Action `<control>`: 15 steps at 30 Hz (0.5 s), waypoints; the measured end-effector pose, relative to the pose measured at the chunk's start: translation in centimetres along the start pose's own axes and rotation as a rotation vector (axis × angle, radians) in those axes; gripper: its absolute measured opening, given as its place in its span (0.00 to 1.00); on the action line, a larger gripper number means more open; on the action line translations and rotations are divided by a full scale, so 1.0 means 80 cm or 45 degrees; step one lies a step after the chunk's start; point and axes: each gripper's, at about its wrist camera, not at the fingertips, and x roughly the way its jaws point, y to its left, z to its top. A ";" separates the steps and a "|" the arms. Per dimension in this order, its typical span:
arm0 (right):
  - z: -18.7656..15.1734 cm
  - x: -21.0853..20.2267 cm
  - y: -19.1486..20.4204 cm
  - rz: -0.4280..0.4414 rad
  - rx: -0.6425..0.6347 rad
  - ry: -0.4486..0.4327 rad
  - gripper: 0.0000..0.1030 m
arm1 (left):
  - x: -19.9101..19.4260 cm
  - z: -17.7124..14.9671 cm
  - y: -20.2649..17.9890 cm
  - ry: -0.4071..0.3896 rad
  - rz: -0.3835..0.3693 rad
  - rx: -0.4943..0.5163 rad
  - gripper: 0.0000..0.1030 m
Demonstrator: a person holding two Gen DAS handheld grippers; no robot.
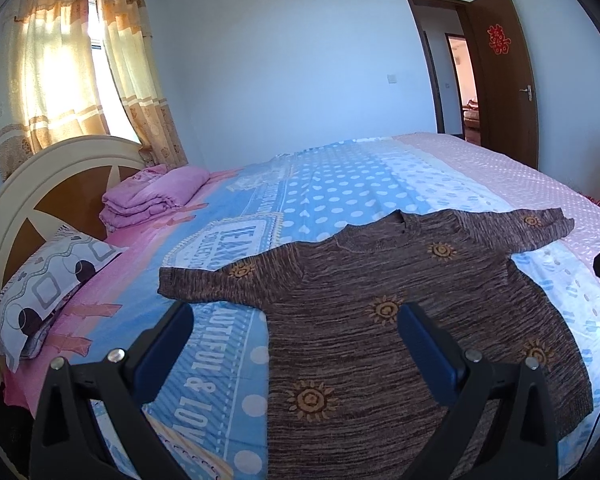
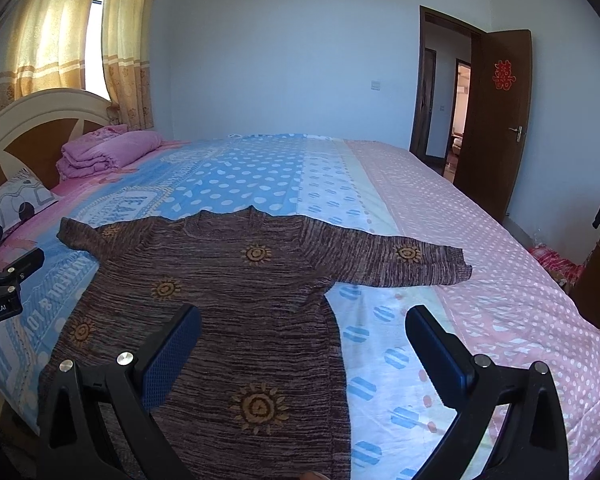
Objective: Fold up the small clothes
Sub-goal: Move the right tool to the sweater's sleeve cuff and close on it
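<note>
Two views: each looks along its own tool over the same bed.
Left wrist, left tool (image 1: 296, 316): both blue-padded fingers (image 1: 168, 344) stand wide apart with nothing between them, poised above the bed.
Left wrist, sweater (image 1: 380, 320): a brown knit top with yellow sun motifs lies flat and unfolded on the bedsheet (image 1: 332, 184), both sleeves spread sideways, neck pointing toward the far wall; its left sleeve cuff sits just beyond the tool's left finger.
Left wrist, surroundings: a patterned pillow (image 1: 48, 296) and a folded pink blanket (image 1: 152, 196) lie by the headboard (image 1: 28, 184); curtains (image 1: 52, 72) hang behind it, and a brown door (image 1: 504, 76) stands open at the right.
Right wrist, right tool (image 2: 304, 332): its fingers (image 2: 172, 356) are spread wide and grip nothing.
Right wrist, sweater (image 2: 228, 300): it lies flat under the left finger, while the right finger is over bare bedsheet (image 2: 380, 340) beside the body, below the outstretched right sleeve.
Right wrist, left tool (image 2: 4, 280): part of it shows at the left edge, beside the sweater's other sleeve.
</note>
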 end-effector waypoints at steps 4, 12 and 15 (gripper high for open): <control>0.005 0.041 -0.031 -0.064 0.009 0.068 0.99 | 0.042 0.008 -0.009 0.041 0.001 0.014 1.00; 0.017 0.111 -0.130 -0.162 0.119 0.192 0.99 | 0.112 0.018 -0.028 0.089 0.003 0.064 1.00; 0.021 0.136 -0.172 -0.189 0.181 0.248 0.99 | 0.135 0.021 -0.034 0.100 0.015 0.071 1.00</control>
